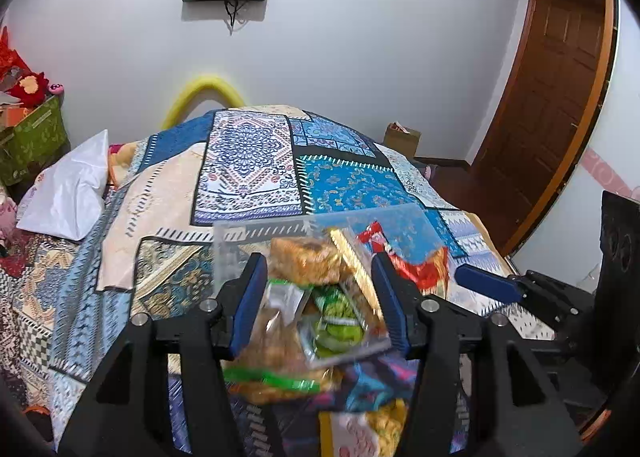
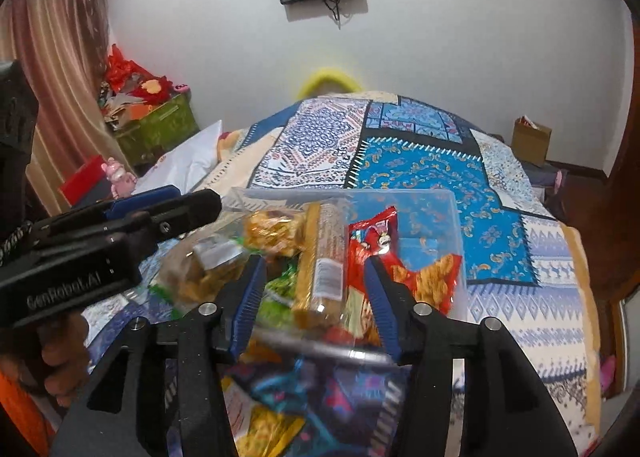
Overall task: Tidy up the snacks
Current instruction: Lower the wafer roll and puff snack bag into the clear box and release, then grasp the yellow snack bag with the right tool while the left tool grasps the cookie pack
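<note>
A clear plastic bin (image 1: 260,231) (image 2: 440,201) sits on the patterned bedspread and holds several snack packs: a bag of brown crispy snacks (image 1: 308,261) (image 2: 276,231), a gold biscuit sleeve (image 2: 324,261), a red chip bag (image 1: 416,265) (image 2: 372,253) and a green pack (image 1: 340,321). My left gripper (image 1: 320,289) is open, its fingers on either side of the snacks at the bin's near edge. My right gripper (image 2: 316,289) is open too, over the biscuit sleeve and red bag. More packs (image 2: 272,429) lie blurred below.
The bedspread (image 1: 256,161) covers a bed. A white pillow (image 1: 68,193) lies at its left. A green box with red toys (image 2: 160,125) stands by the wall, a cardboard box (image 2: 532,141) at the far right, a wooden door (image 1: 560,97) to the right.
</note>
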{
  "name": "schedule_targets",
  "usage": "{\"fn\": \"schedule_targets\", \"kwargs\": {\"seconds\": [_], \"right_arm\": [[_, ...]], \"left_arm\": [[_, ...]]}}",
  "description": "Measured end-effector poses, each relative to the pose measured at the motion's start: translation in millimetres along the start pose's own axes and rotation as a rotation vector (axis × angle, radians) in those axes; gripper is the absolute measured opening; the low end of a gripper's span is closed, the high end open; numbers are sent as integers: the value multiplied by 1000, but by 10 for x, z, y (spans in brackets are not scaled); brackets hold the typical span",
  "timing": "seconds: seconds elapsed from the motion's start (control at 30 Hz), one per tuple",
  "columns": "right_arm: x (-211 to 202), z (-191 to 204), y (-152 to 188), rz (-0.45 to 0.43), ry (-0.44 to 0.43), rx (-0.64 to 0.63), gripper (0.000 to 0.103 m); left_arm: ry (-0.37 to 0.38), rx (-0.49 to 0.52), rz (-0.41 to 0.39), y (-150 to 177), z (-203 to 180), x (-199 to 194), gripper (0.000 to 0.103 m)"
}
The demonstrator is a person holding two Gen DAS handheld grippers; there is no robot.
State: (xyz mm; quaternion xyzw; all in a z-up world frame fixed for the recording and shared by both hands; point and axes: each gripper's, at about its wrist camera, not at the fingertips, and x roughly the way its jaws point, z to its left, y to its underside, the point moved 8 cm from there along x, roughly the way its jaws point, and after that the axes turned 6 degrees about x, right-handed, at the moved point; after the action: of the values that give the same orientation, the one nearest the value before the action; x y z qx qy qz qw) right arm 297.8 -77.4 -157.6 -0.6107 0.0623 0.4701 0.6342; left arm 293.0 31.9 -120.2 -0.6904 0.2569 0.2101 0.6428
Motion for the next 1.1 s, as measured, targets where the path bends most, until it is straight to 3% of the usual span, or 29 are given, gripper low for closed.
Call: {"fn": "schedule_targets", "kwargs": {"seconds": [0.23, 0.47, 0.67, 0.73, 0.93, 1.1], "right_arm": [[-111, 156, 334, 38, -3, -47, 60], [130, 281, 910, 189, -70, 26, 61], [435, 245, 1316, 311, -36, 88, 67], [491, 268, 1317, 311, -48, 103, 71], [662, 422, 1224, 333, -73, 107, 72], [754, 543, 1274, 328, -32, 41, 72]], "left_arm": [[-33, 14, 53, 436, 124, -255, 58], [-53, -8, 171, 1104, 354, -285, 58], [-55, -61, 240, 1547, 513, -277, 58], [-56, -70, 250, 1629, 531, -288, 58], [-53, -108, 263, 1751, 595, -255, 58], [-47, -113, 274, 1777, 588, -220, 58]]}}
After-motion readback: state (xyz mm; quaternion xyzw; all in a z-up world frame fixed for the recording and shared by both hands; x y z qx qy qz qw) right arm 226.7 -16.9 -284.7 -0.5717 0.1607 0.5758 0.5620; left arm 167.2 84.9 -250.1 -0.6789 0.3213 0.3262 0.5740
